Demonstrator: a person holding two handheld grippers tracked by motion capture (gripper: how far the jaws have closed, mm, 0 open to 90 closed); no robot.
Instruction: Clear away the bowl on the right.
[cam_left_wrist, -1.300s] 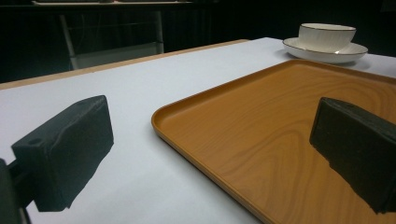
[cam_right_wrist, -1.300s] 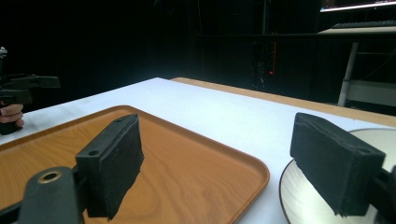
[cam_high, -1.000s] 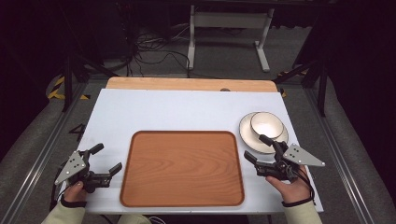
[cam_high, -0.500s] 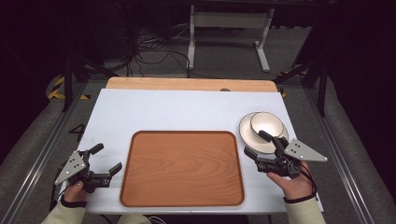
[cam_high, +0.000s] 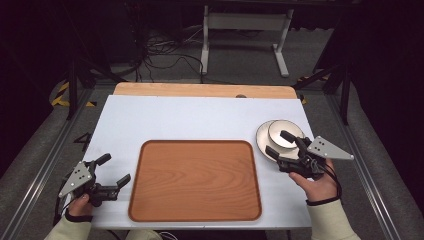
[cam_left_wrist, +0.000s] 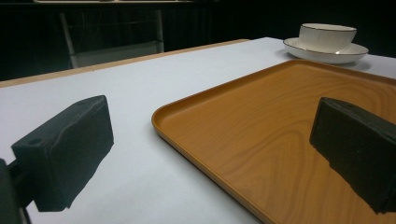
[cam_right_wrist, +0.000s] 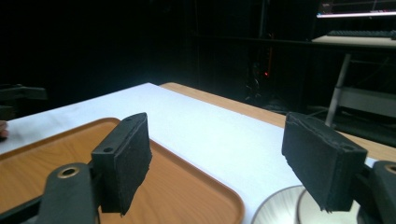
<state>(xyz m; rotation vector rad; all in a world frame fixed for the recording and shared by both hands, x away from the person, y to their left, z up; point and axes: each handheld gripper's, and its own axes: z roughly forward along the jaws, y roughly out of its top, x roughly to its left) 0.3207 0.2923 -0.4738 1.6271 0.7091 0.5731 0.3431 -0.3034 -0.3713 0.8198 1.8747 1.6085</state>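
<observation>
Right claw (cam_high: 278, 143) released, jaws just narrowing with nothing gripped, hanging over near rim of saucer (cam_high: 263, 141); bowl (cam_high: 283, 132) stacked on it, right of tray (cam_high: 196, 181). Left claw (cam_high: 116, 170) released, far across tray, much farther off

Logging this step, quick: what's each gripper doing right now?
Left gripper: open, holding nothing, beside the tray.
Right gripper: open, nothing between the jaws, which have just been closing, over the bowl and plate.

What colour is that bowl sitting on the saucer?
The bowl is white with a thin dark rim line, clearest in the left gripper view.
</observation>
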